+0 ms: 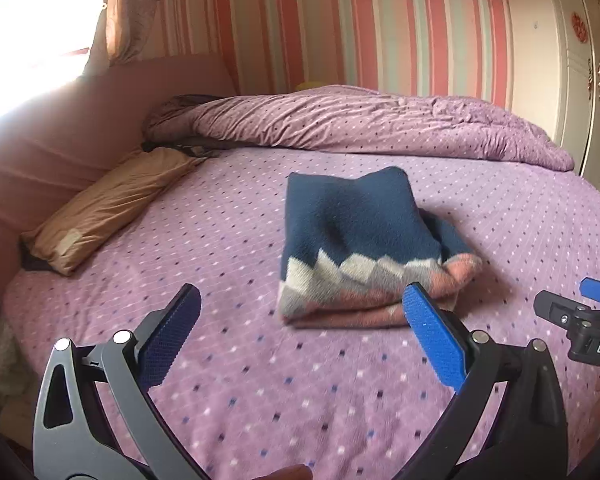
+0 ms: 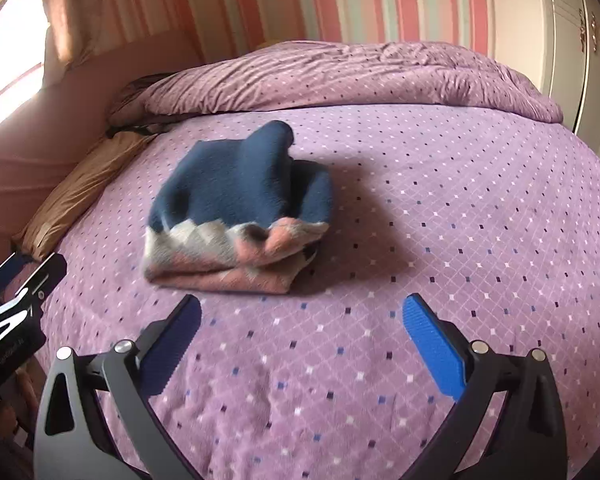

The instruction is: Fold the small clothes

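Navy fleece garment with grey-pink zigzag hem (image 1: 360,248): folded, mid-bed (image 1: 260,380), top lumpy. Left gripper (image 1: 300,308), right gripper (image 2: 302,314) both released, empty. Tidying possibly remains.

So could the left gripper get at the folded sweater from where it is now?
Probably yes: the left gripper is open, the folded sweater lies just ahead on the bedspread, and nothing sits between them.

We see a fuzzy knit sweater (image 1: 352,236) on the bed's (image 2: 440,240) soft matt cloth; tongs' pads (image 1: 432,336) look ribbed plastic.
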